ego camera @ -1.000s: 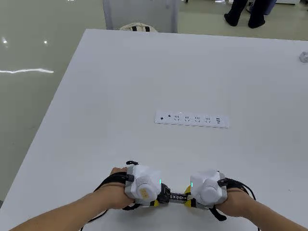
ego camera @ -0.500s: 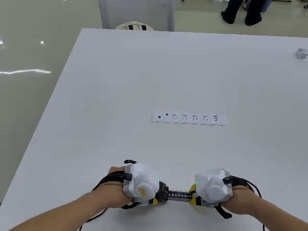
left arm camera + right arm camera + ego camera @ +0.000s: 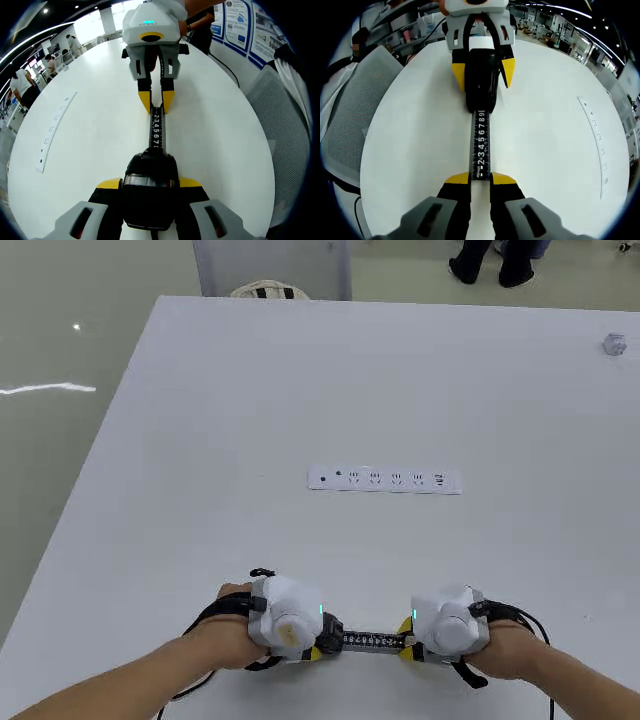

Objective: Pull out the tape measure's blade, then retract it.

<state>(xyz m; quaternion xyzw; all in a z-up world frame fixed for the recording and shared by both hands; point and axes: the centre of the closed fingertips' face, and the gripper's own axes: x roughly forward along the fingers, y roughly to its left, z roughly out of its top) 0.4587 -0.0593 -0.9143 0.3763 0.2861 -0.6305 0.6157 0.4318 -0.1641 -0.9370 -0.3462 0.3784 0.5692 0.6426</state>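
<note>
The black tape measure case (image 3: 150, 187) sits between the yellow-tipped fingers of my left gripper (image 3: 150, 184), which is shut on it. Its black blade (image 3: 156, 129) with white numbers runs out to my right gripper (image 3: 156, 100), whose jaws pinch the blade's end. In the right gripper view the blade (image 3: 481, 145) stretches from my right gripper (image 3: 480, 178) to the case (image 3: 481, 85) held by the left gripper (image 3: 481, 67). In the head view both grippers sit low near the table's front edge, left gripper (image 3: 315, 640) and right gripper (image 3: 408, 640), with the blade (image 3: 372, 642) spanning the gap.
A white power strip (image 3: 385, 480) lies mid-table beyond the grippers. A small grey object (image 3: 614, 344) sits at the far right of the white table (image 3: 300, 390). A chair (image 3: 270, 270) stands at the far edge; a person's legs (image 3: 490, 260) are beyond it.
The grippers have moved apart, and more of the blade shows between them. The head camera has shifted a little, so the power strip sits slightly left and higher.
</note>
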